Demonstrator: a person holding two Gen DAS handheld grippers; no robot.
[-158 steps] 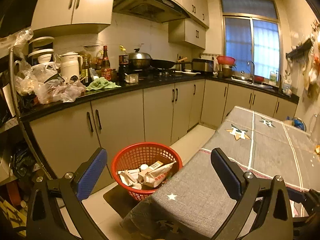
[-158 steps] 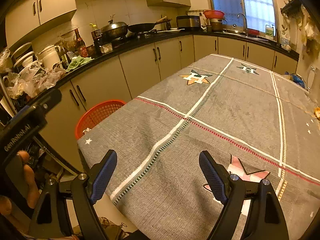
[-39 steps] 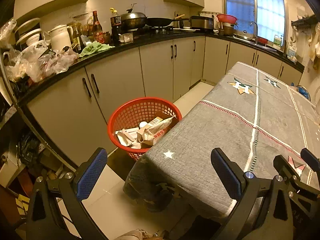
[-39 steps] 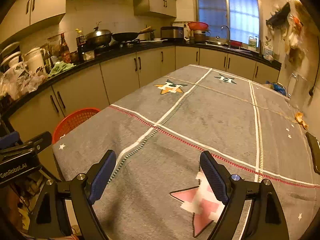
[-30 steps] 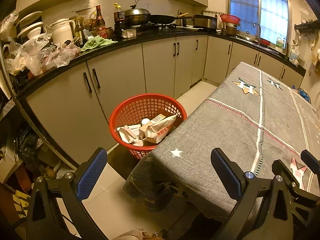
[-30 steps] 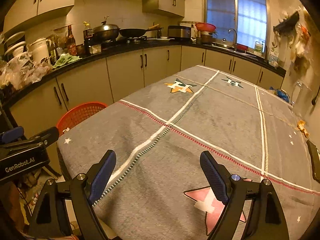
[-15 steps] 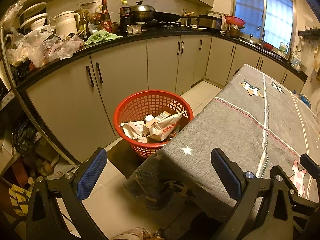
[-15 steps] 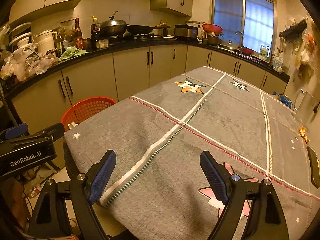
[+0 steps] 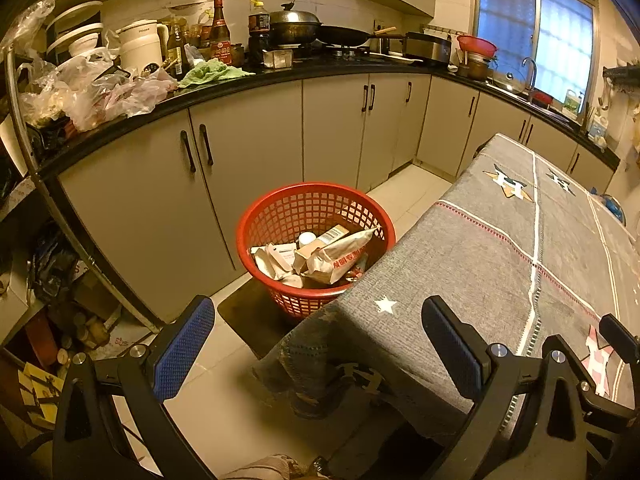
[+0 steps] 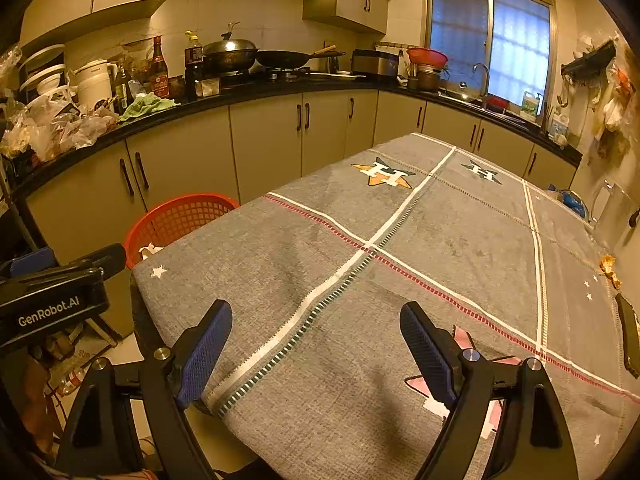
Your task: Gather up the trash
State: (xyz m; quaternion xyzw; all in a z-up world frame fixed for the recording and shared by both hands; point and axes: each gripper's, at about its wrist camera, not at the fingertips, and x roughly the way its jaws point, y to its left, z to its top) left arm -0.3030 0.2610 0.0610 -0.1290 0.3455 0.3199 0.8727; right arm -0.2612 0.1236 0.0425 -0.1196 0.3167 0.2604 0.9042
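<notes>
**kitchenlurker:** Left wrist view has the round red plastic mesh basket (image 9: 315, 246) sitting on the tiled floor, tucked between the beige cabinet doors (image 9: 244, 168) on the far left and the near left corner of the table. It's got trash in it already: crumpled brown paper bags (image 9: 334, 258), a small carton and what looks like a white cap. The left gripper (image 9: 318, 350) hangs over the floor and the table corner with its blue-padded fingers (image 9: 182, 346) spread wide, nothing between them

**tilefloor_tom:** And the other hand?

**kitchenlurker:** Right wrist view looks along the grey tablecloth with white and red stripes and star patches (image 10: 420, 248). The right gripper (image 10: 316, 350) is just above the near end of it, jaws wide apart too, gripping nothing. Only the rim of the basket pokes out past the left edge of the cloth there

**tilefloor_tom:** Anything left on the table?

**kitchenlurker:** A small orange-brown crumpled scrap (image 10: 610, 266) near the right edge, well apart from both grippers, plus a flat dark thing (image 10: 630, 334) just nearer than it, can't tell what that is. Far side is the black countertop (image 9: 224, 86) with plastic bags (image 9: 92, 88) piled at its left end, a green cloth, bottles, a wok
</notes>
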